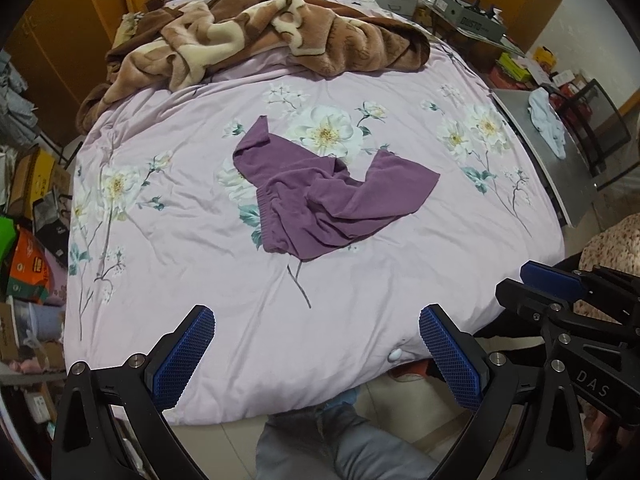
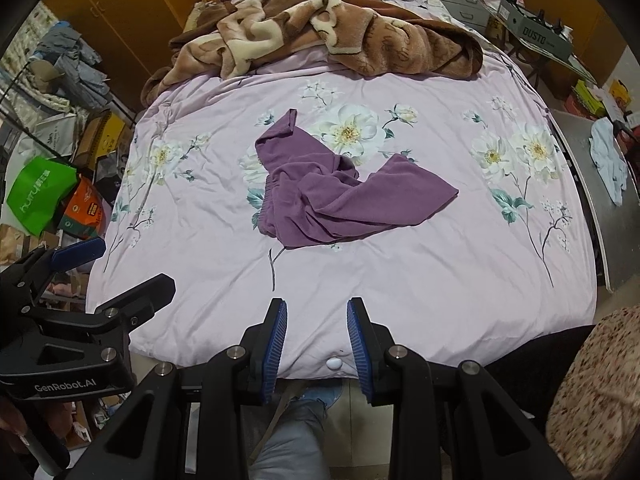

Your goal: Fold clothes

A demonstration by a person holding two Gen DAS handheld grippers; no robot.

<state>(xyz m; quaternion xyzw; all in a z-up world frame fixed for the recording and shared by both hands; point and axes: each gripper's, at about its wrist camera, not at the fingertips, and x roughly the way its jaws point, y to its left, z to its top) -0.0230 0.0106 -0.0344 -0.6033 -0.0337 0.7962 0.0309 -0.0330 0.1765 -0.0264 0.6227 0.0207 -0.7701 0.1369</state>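
Left gripper (image 1: 316, 354): jaws spread wide, empty, above the bed's near edge. Right gripper (image 2: 317, 344): jaws parted narrower, empty, alongside. Purple garment (image 1: 320, 196): crumpled, unfolded, mid-bed on the floral lilac cover (image 1: 180, 240), well apart from both grippers. Brown blanket (image 1: 280, 32): heaped at the far end.

You can read "DAS" on the black body of the right gripper (image 1: 554, 286), seen from the left wrist. "GenRobot.AI" stands on the left gripper (image 2: 120, 266) in the right wrist view. A grey box (image 2: 536, 34) beside the bed's far right reads "DUSTO". A green bag (image 2: 38, 196) carries white lettering you cannot read surely.
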